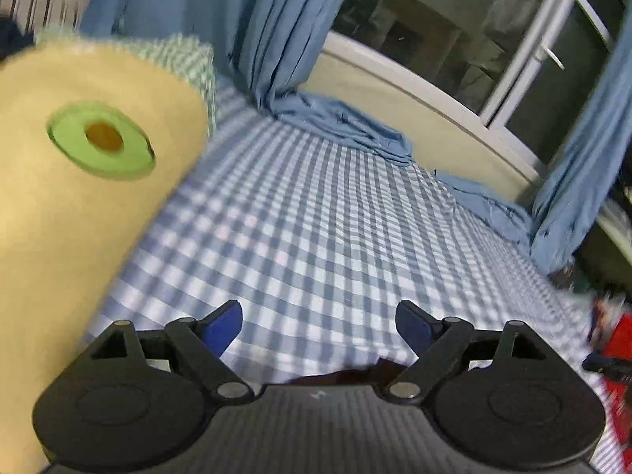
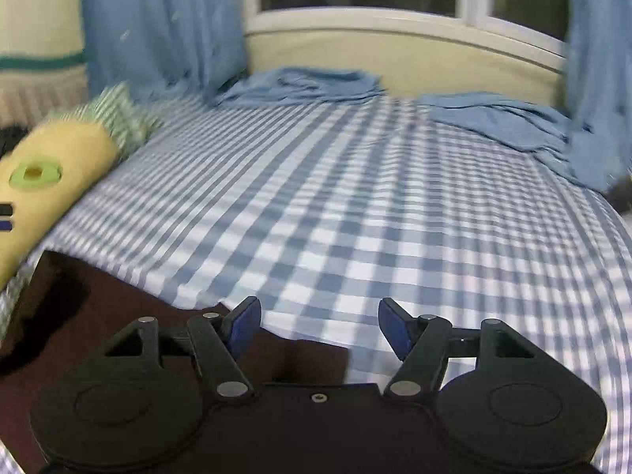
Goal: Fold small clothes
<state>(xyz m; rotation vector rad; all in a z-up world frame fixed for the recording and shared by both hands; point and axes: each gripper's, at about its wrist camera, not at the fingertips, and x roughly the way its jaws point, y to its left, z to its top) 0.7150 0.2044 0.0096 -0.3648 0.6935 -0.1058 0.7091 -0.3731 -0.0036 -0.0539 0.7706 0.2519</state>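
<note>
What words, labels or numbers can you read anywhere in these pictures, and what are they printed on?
There is no readable text in either view.
The yellow pillow shows only an avocado picture, with no lettering.
The red object at the bed's edge is too blurred to tell whether it carries print.
A small pale mark on the left gripper body is too small to read.
The checked sheet, dark garment and right gripper carry no text.

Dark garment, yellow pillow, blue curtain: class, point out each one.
Dark garment (image 2: 118,316), right wrist view, its flat middle.
Yellow pillow (image 1: 79,205), left wrist view, its front face.
Blue curtain (image 2: 158,23), right wrist view, its hanging folds.
</note>
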